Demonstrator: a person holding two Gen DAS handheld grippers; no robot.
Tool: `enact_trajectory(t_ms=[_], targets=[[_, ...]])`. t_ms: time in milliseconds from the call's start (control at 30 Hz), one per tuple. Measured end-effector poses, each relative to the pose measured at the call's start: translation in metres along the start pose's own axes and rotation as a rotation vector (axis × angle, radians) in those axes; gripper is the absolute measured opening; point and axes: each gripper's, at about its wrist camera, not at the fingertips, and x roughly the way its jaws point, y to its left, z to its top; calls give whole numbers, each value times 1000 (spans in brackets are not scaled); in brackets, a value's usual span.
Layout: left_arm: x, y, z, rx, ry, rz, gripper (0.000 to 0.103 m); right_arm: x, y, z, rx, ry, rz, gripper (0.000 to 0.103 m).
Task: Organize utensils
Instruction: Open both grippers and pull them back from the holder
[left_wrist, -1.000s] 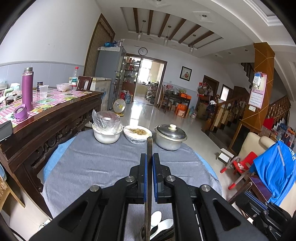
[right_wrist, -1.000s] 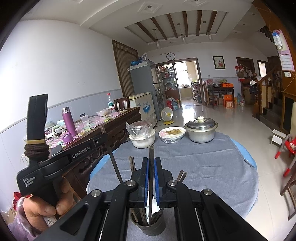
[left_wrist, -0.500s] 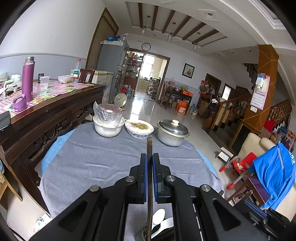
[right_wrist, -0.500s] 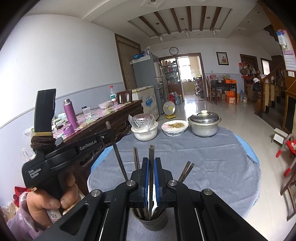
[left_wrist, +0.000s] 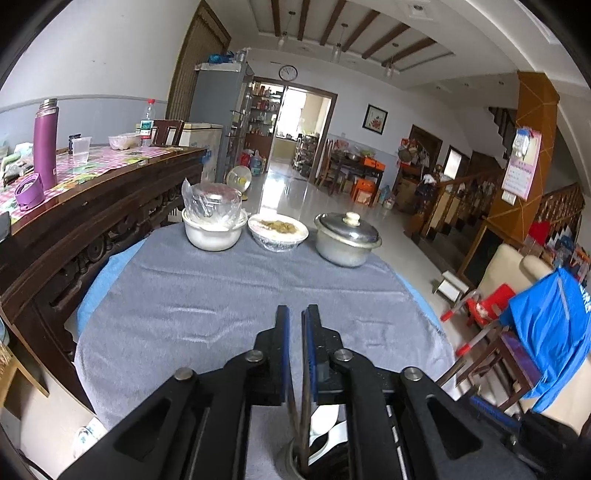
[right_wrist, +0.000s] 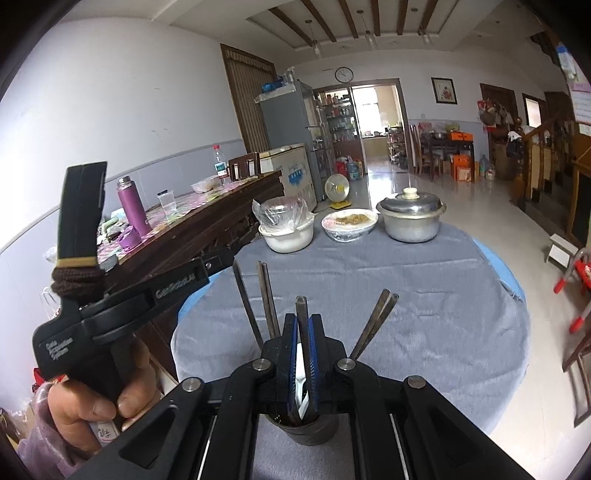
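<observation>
1. At the near edge of the round counter (right_wrist: 424, 325), which is covered by a grey cloth, a dark cup (right_wrist: 306, 428) is seen holding several chopsticks.
2. The right gripper (right_wrist: 303, 347) has its jaws clamped on one chopstick (right_wrist: 302, 314), which stands upright over the cup with its lower end inside it.
3. The left gripper (left_wrist: 295, 350) has just been opening; its jaws stand slightly apart, and a thin stick (left_wrist: 300, 424) runs down between them into the cup (left_wrist: 291, 461), apparently released.
4. Other chopsticks (right_wrist: 267, 299) lean against the cup's rim, some to the left and a pair to the right.
5. A chopstick is judged to be light, stiff and smooth, so it may slip or swivel in a loose hold.
6. A hold on the upper third, across the shaft, is judged best, so the lower end stays free to drop.
7. The cup looks light and could be tipped by a sideways push.
8. Three food vessels are kept at the far edge, well apart.
</observation>
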Motion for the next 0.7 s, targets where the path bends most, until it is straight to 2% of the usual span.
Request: enact_trajectory(t_ms=[33,100,167,233,367,400,533,700], targets=[[1,0,-2,14,8,12,40,2,-1,-1,4,1,-1,8],[-2,1,-5,26,-1,33,56,5,-5,-1,21,-5,-3,8],[-7,2,-7,44,-15,54,58,7,-9,0,41,-7,2,8],[-11,2,-9,71,-15,77,68,8,-11,1,49,-7,-6,8],[-18,6,-13,86,-14,113,73,9,-12,-1,67,9,-4,8],[-20,7,-14,86,-10,121,78,10,-12,-2,67,13,-5,9],[-27,13,-18,92,2,156,80,9,-8,-9,73,35,-6,18],[-35,21,-23,97,13,206,88,6,-10,-17,89,45,-13,21]])
